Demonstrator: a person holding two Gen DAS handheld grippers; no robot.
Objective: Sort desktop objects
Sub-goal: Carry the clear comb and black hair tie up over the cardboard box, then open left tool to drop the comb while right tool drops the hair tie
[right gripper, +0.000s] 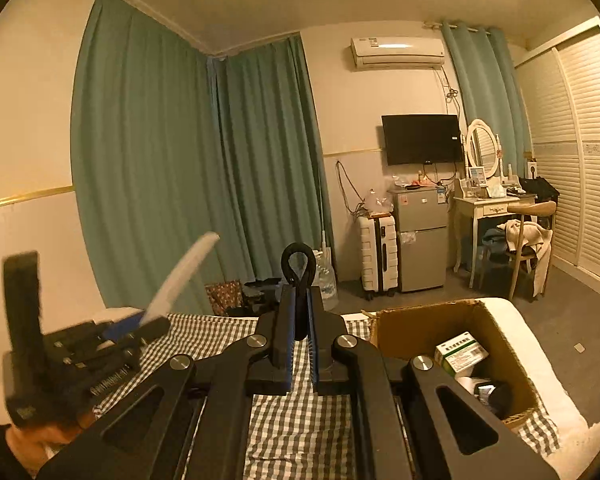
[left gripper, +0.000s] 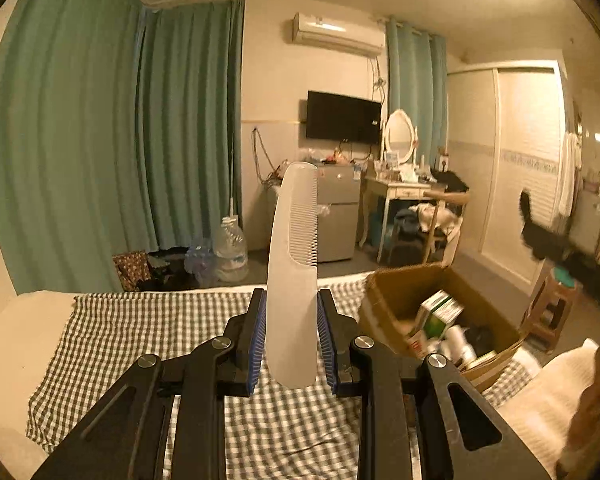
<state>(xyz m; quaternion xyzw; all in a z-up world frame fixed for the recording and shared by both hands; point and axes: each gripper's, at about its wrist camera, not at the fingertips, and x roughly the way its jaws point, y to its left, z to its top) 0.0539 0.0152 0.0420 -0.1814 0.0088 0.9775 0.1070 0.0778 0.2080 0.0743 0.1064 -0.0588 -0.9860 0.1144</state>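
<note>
My left gripper (left gripper: 292, 344) clamps a white comb (left gripper: 294, 264), upright at frame centre. My right gripper (right gripper: 300, 340) pinches a black loop (right gripper: 297, 264). The open cardboard box (left gripper: 384, 312) sits lower right on the checked cloth (left gripper: 160, 320), whose far edge drops to bare floor.

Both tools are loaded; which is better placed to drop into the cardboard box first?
Probably right: the right tool, shut on a black looped item, is beside the cardboard box; the left tool, holding the white comb, sits farther away.
</note>
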